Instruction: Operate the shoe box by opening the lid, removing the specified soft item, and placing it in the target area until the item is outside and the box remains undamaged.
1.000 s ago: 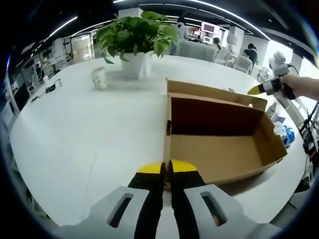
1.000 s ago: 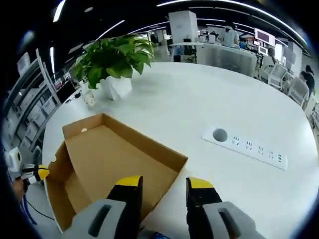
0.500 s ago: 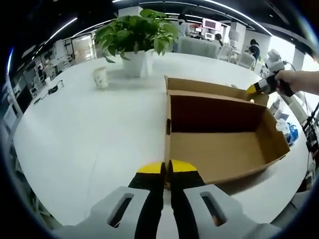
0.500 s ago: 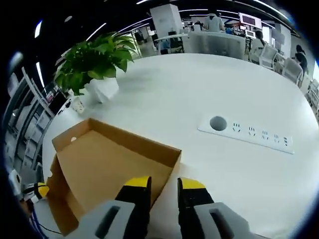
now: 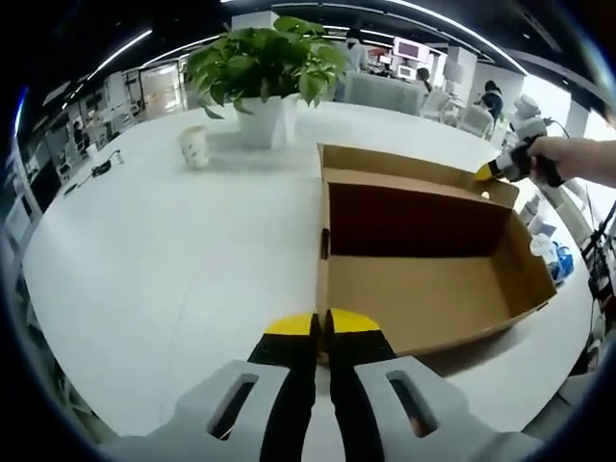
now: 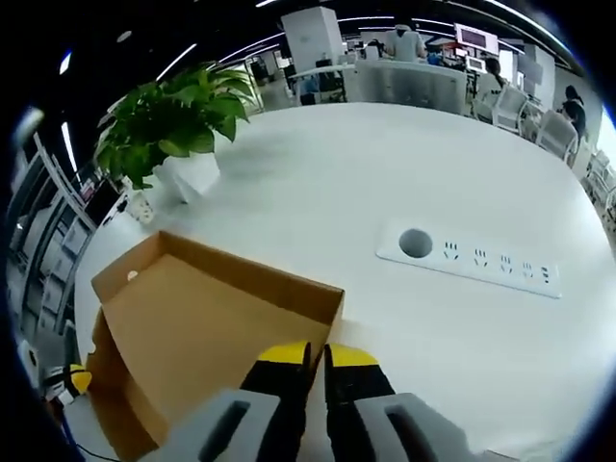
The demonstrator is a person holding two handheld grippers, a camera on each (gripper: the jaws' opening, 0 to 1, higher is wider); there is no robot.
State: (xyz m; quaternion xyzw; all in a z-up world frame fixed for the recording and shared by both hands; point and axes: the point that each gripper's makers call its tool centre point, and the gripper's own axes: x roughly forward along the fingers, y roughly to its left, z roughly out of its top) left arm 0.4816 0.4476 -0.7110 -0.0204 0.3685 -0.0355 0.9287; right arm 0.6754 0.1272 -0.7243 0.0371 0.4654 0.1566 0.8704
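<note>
Two grippers, both with jaws closed together. Left gripper (image 5: 320, 325) pinched near wall of box (image 5: 433, 289); right gripper (image 6: 317, 357) clenched at box corner, whether gripping cardboard cannot tell. Box stood open on white table (image 5: 164, 260), toward its edge. Plant (image 5: 262, 67) and cup (image 5: 193, 148) further in. Socket strip (image 6: 469, 260) beside box.

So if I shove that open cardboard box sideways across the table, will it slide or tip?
The cardboard box looks empty and low-walled, so it is probably light and should slide rather than tip. The white table looks smooth, favouring an easy slide. Its thin walls may flex where pushed.
</note>
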